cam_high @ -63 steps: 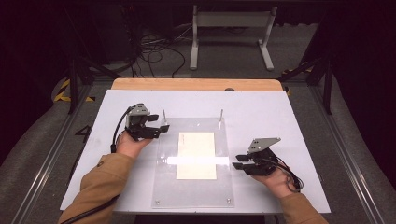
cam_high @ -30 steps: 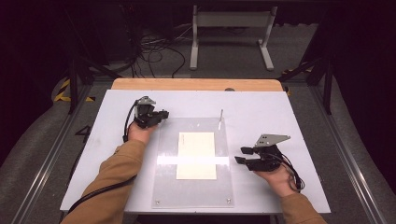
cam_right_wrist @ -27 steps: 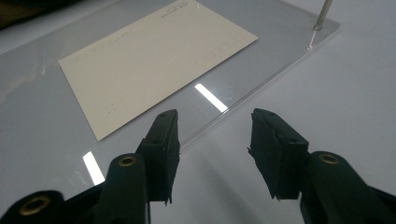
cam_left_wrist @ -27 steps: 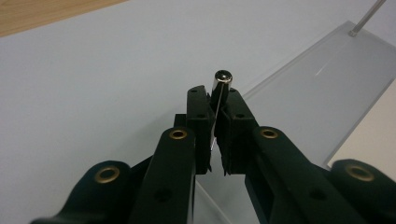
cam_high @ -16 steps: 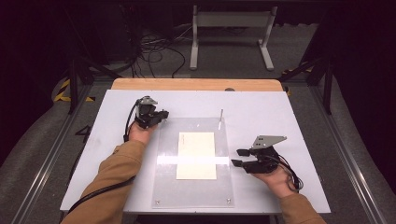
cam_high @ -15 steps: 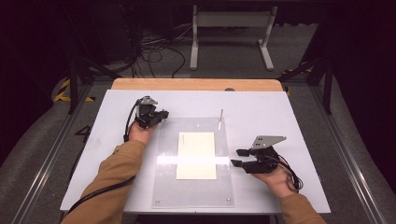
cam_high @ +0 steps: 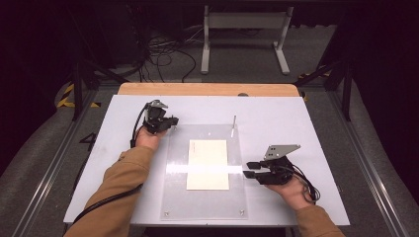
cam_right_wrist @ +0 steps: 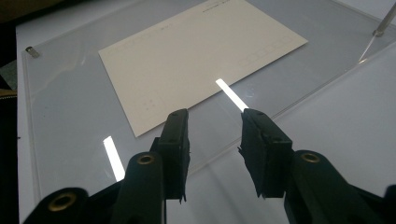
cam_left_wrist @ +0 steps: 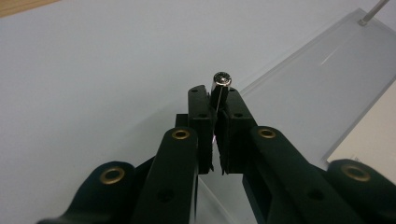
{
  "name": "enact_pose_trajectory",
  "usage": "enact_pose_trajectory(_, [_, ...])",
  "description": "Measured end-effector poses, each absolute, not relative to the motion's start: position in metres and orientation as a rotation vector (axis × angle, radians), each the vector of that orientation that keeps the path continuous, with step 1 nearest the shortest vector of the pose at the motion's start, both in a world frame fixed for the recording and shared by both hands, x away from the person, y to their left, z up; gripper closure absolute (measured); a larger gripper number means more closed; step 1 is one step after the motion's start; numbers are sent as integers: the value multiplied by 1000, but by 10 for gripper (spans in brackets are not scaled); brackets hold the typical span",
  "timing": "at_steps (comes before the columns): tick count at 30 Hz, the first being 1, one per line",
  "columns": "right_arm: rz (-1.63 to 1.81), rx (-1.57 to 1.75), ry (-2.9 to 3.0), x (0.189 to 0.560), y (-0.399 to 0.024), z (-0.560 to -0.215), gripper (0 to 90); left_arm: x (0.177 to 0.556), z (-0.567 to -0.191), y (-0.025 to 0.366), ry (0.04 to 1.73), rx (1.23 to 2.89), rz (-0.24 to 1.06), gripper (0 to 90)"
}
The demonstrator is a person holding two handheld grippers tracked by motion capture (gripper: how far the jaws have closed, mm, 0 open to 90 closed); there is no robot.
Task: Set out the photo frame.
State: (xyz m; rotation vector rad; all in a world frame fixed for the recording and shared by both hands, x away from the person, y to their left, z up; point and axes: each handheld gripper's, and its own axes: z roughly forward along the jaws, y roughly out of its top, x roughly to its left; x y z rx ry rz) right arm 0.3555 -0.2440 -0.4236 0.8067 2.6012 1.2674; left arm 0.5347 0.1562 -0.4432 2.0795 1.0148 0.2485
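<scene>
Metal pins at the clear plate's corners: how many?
4: one pin clamped in the left tool at the far-left corner, one upright far right, one at each near corner.

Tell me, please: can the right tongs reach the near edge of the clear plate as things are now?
Probably yes. The right tongs stand open right at the edge of the clear plate, with nothing between jaws and edge. The left tongs are far off, shut on a metal post.

The left gripper (cam_high: 170,121) moved up the frame to the clear panel's (cam_high: 205,202) upper-left corner and clamped its metal pin (cam_left_wrist: 221,84). The right gripper's (cam_high: 249,170) jaws narrowed, nothing between them.
</scene>
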Motion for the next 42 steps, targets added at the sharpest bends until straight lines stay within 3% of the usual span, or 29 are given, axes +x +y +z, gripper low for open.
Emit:
enact_pose_trajectory(9, [1285, 785, 2613, 354, -245, -421, 637, 540, -442, 157, 1030, 2085, 219, 853])
enact_pose_trajectory(17, [1261, 720, 2624, 346, -246, -416, 553, 546, -440, 158, 1053, 2097, 161, 851])
enact_pose_trajectory(24, [1253, 608, 2662, 335, -237, -408, 438, 549, -439, 157, 1073, 2092, 131, 849])
enact_pose_trajectory(32, [1227, 438, 2692, 322, -224, -405, 244, 555, -437, 158, 1090, 2106, 89, 848])
enact_pose_trajectory(42, [1203, 370, 2690, 314, -217, -404, 115, 559, -436, 158, 1095, 2111, 59, 844])
